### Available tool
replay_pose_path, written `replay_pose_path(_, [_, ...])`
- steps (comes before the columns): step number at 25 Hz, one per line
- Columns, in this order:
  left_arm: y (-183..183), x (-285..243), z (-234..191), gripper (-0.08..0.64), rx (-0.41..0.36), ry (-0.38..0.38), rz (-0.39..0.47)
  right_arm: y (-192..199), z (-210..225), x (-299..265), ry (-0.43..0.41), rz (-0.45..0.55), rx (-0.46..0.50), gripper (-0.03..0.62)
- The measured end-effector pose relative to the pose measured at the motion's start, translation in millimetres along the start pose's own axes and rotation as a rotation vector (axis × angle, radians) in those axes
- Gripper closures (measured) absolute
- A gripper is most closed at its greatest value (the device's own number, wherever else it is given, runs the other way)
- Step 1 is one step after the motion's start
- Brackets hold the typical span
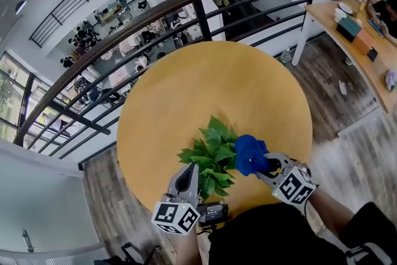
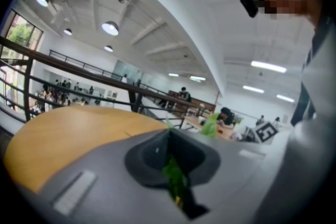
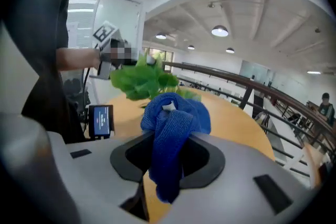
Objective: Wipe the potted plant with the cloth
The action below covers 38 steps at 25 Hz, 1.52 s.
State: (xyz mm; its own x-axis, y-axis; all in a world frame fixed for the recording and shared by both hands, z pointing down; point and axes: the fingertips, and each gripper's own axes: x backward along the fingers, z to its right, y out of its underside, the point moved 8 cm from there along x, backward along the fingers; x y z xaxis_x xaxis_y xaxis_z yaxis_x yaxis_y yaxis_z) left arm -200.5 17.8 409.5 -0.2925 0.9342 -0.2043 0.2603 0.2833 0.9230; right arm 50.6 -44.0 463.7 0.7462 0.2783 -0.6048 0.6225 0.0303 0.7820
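A green leafy potted plant (image 1: 211, 155) stands near the front of the round yellow table (image 1: 217, 84); its pot is hidden under the leaves. My left gripper (image 1: 191, 169) reaches in from the plant's near left side and is shut on a green leaf (image 2: 174, 178) between its jaws. My right gripper (image 1: 268, 164) is to the right of the plant, shut on a bunched blue cloth (image 1: 249, 154) that touches the plant's right-hand leaves. In the right gripper view the cloth (image 3: 170, 126) hangs out of the jaws, with the plant (image 3: 140, 78) just beyond it.
A small device with a lit screen (image 1: 214, 213) sits at the table's near edge, between my hands. A dark railing (image 1: 186, 6) curves behind the table over a lower floor with people. A long wooden desk (image 1: 366, 53) stands at the far right.
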Motion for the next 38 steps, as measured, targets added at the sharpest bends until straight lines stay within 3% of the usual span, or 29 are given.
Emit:
replay_pose_path(6, [0,0,-2,0.560,-0.004,0.001,0.002,85,2,-14,0.033,-0.275,-0.077,0.469])
replay_pose_path(9, [1,2,-1,0.560,-0.009,0.010,0.001,101,30,5,0.146,-0.296,-0.201,0.469])
replay_pose_path(12, [2,1,-1,0.560,-0.005,0.008,0.006,89,73,28,0.303,-0.251,-0.245,0.469])
replay_pose_path(18, [1,-1,-2,0.560,-0.004,0.008,0.008,17,135,48,0.502,-0.151,-0.075,0.471])
replay_pose_path(22, [0,-1,-1,0.560,0.000,0.016,0.008,-59,127,38,0.437,0.038,0.067,0.471])
replay_pose_path(26, [-1,-1,1,0.560,-0.011,0.018,0.002,-124,100,8,0.255,0.211,0.168,0.469])
replay_pose_path(28, [-1,-1,2,0.560,-0.016,0.021,-0.004,-136,92,-18,0.148,0.224,0.174,0.469])
replay_pose_path(30, [-1,-1,2,0.560,-0.016,0.022,-0.006,-132,90,-52,0.068,0.152,0.190,0.470])
replay_pose_path(32, [-1,-1,3,0.560,-0.016,0.020,-0.007,-113,97,-83,0.054,0.019,0.224,0.469])
replay_pose_path(35, [0,-1,2,0.560,-0.022,0.018,-0.013,-76,122,-107,0.142,-0.175,0.280,0.469])
replay_pose_path(38, [1,-1,-1,0.560,-0.018,0.013,-0.008,-54,151,-103,0.252,-0.259,0.268,0.470])
